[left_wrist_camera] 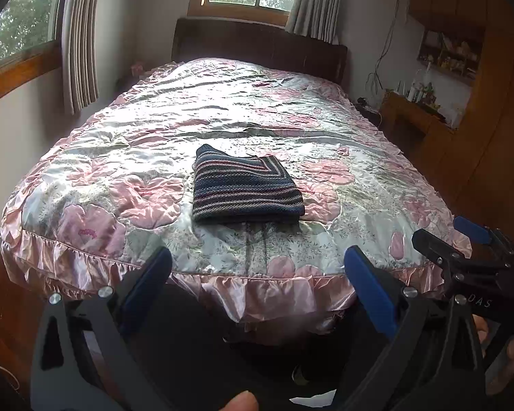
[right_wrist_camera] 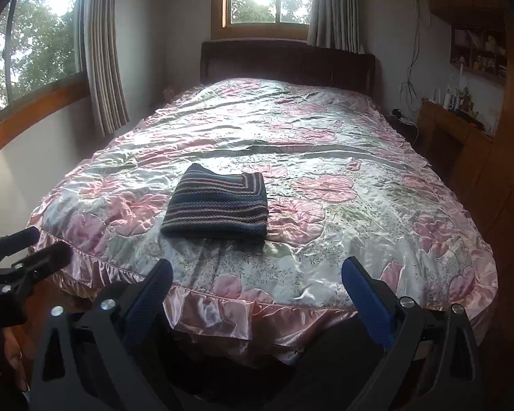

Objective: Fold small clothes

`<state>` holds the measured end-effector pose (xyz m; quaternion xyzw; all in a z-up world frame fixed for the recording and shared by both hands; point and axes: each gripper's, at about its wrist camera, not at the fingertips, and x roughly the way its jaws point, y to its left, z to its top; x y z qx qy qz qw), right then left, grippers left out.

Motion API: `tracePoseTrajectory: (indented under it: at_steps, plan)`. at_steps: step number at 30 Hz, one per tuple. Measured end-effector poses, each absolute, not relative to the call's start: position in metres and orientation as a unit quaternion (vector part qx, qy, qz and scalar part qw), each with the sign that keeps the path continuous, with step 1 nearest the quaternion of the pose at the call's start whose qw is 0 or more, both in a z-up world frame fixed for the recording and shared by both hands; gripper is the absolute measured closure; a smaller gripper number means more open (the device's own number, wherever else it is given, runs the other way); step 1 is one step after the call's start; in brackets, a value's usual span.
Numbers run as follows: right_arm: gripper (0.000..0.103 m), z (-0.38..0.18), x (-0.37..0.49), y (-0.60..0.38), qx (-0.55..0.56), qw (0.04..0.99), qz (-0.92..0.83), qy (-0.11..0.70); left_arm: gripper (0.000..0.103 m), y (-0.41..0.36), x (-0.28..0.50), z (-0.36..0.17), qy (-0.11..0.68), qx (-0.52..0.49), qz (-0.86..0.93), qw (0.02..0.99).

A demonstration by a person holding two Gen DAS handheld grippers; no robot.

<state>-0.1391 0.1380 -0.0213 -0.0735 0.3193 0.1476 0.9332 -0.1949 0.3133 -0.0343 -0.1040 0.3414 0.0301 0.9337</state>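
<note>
A dark blue knit garment with pink and white stripes (left_wrist_camera: 245, 188) lies folded into a compact rectangle on the bed's satin cover (left_wrist_camera: 154, 137), near the foot end. My left gripper (left_wrist_camera: 257, 260) hangs open at the foot of the bed, well short of the garment, with nothing between its blue pads. My right gripper (right_wrist_camera: 257, 270) is open too, back from the folded garment (right_wrist_camera: 217, 205) and empty. The right gripper (left_wrist_camera: 462, 236) shows at the right edge of the left wrist view, and the left gripper (right_wrist_camera: 37, 243) at the left edge of the right wrist view.
A pink floral bedspread with a ruffled edge (right_wrist_camera: 222, 311) covers the whole bed. A dark headboard (right_wrist_camera: 288, 61) stands under a window. Curtains (right_wrist_camera: 102, 51) hang at the left. A wooden desk with small items (right_wrist_camera: 459, 126) and a wardrobe stand on the right.
</note>
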Motion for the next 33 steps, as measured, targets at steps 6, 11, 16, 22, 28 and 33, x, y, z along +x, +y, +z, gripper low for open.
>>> tracePoseTrajectory:
  at_steps: [6,11,16,22,28,33]
  plan:
    - [0.004,-0.019,-0.143,0.138,-0.080,0.939,0.142,0.302,0.003,0.315,-0.193,-0.039,0.348,-0.109,0.028,0.931]
    - [0.004,-0.021,-0.140,0.142,-0.085,0.938,0.139,0.306,0.003,0.321,-0.193,-0.040,0.350,-0.114,0.032,0.929]
    - [0.004,-0.026,-0.140,0.147,-0.090,0.934,0.144,0.316,0.003,0.328,-0.194,-0.039,0.348,-0.116,0.043,0.929]
    - [0.004,-0.026,-0.136,0.148,-0.090,0.932,0.146,0.319,0.003,0.331,-0.193,-0.035,0.348,-0.115,0.051,0.929]
    - [0.004,-0.024,-0.133,0.152,-0.096,0.931,0.153,0.318,0.003,0.328,-0.196,-0.030,0.344,-0.102,0.058,0.932]
    - [0.004,-0.021,-0.130,0.154,-0.096,0.931,0.156,0.317,0.003,0.329,-0.194,-0.026,0.345,-0.098,0.063,0.931]
